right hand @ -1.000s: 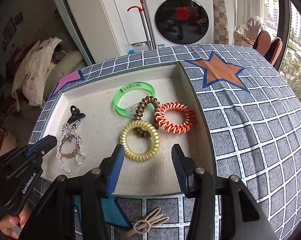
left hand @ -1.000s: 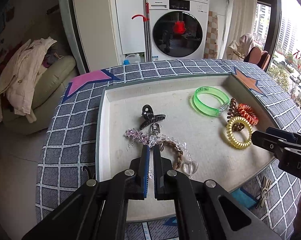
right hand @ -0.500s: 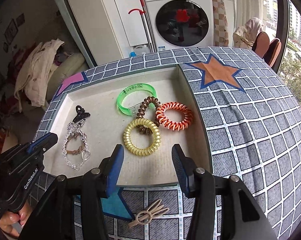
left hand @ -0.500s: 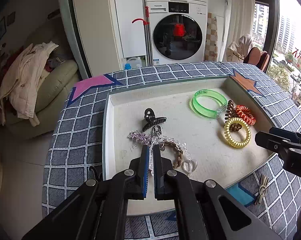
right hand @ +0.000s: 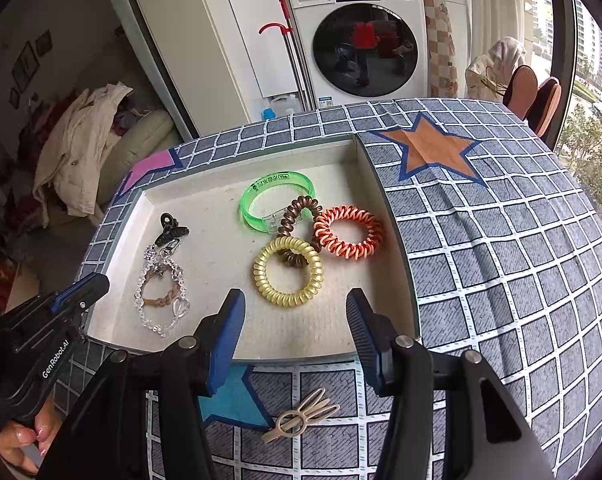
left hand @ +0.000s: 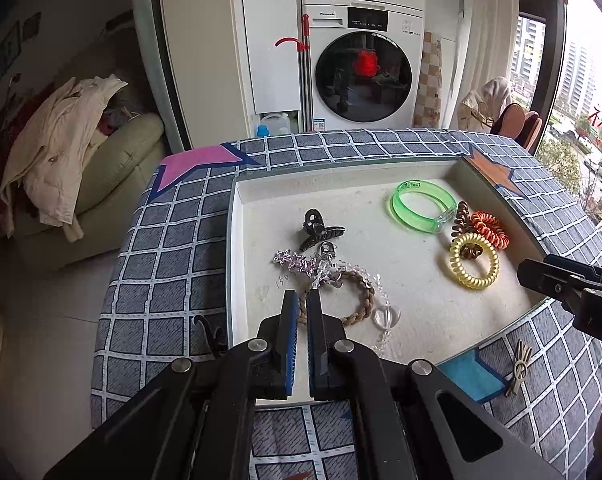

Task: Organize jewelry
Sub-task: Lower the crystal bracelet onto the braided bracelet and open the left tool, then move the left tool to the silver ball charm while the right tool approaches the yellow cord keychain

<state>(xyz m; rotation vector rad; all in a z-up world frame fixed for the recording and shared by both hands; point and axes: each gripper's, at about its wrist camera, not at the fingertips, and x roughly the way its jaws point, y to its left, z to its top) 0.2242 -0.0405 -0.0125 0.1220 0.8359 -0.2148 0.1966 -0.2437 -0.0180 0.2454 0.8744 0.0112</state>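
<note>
a: tally so far. shallow tray (right hand: 397, 240) on the checked tablecloth (right hand: 501, 248) holds most of it: green bangle (right hand: 277, 196), brown coil tie (right hand: 297, 232), orange coil tie (right hand: 347, 231) and yellow coil tie (right hand: 288, 271) bunched toward its right side, the brown one touching its neighbours.

b: and the left side?

a: black claw clip (left hand: 319, 230), a small star-shaped sparkly piece (left hand: 293, 261), a clear bead strand with a heart (left hand: 385, 314), and a braided brown band (left hand: 357, 296), all tangled close together.

b: anything outside the tray?

a: one beige hair clip (right hand: 301, 418) on the cloth, just in front of the tray's near wall, beside the blue star print. my read: that is the piece left to bring in.

b: grippers?

a: left gripper (left hand: 301, 312) is clenched with nothing between the pads, hanging over the tray's near left edge. right gripper (right hand: 295, 320) has its jaws opening, nothing between them, poised over the near wall with the beige clip below it.

b: so nearly done?

a: looks that way, if gathering is the goal; whether the tangle needs sorting i cannot tell.
</note>
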